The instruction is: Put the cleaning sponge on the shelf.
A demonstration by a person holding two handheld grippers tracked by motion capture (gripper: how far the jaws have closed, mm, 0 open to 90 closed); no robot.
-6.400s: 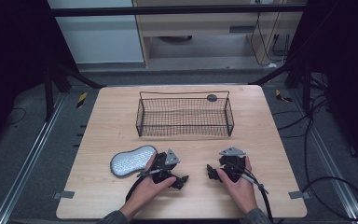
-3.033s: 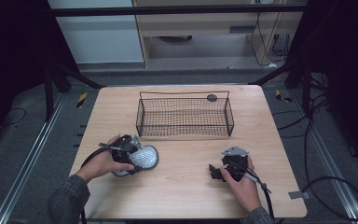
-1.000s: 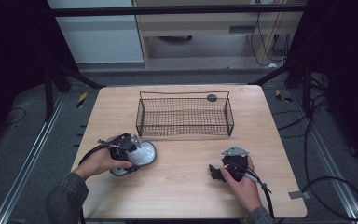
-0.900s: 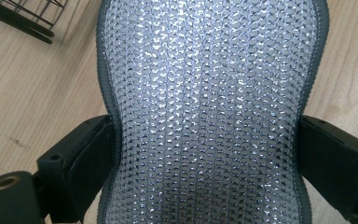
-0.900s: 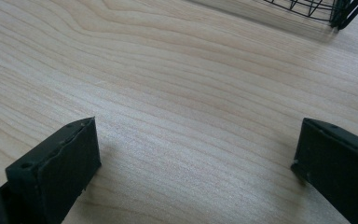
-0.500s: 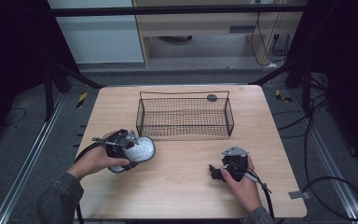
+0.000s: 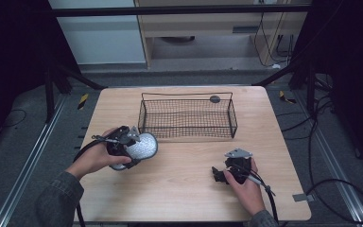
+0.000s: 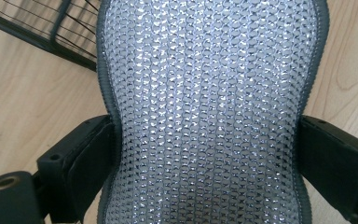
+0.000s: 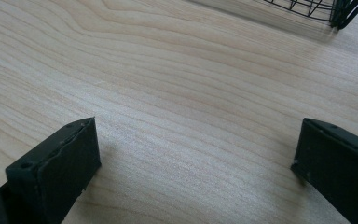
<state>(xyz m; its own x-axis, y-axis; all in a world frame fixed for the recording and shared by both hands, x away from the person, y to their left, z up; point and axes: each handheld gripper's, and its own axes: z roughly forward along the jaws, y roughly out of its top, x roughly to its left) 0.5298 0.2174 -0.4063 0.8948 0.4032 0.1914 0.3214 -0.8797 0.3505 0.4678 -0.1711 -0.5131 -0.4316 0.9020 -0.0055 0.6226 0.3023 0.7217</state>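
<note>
Pickup is done: your left hand-held gripper (image 7: 131, 142) clamps the silver mesh scouring pad (image 8: 205, 112). Placement into the black wire basket (image 7: 187, 116) remains; right hand-held gripper (image 7: 222, 175) rests open.

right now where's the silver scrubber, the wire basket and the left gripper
silver scrubber (image 8: 205, 102), left gripper view, middle of its mesh face
wire basket (image 7: 187, 118), high view, its mesh floor
left gripper (image 7: 131, 142), high view, where its jaws clamp the scrubber

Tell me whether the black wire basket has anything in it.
Empty. In the high view the black wire basket shows bare mesh; the silver mesh scrubbing pad is outside it, held in the left gripper.
</note>
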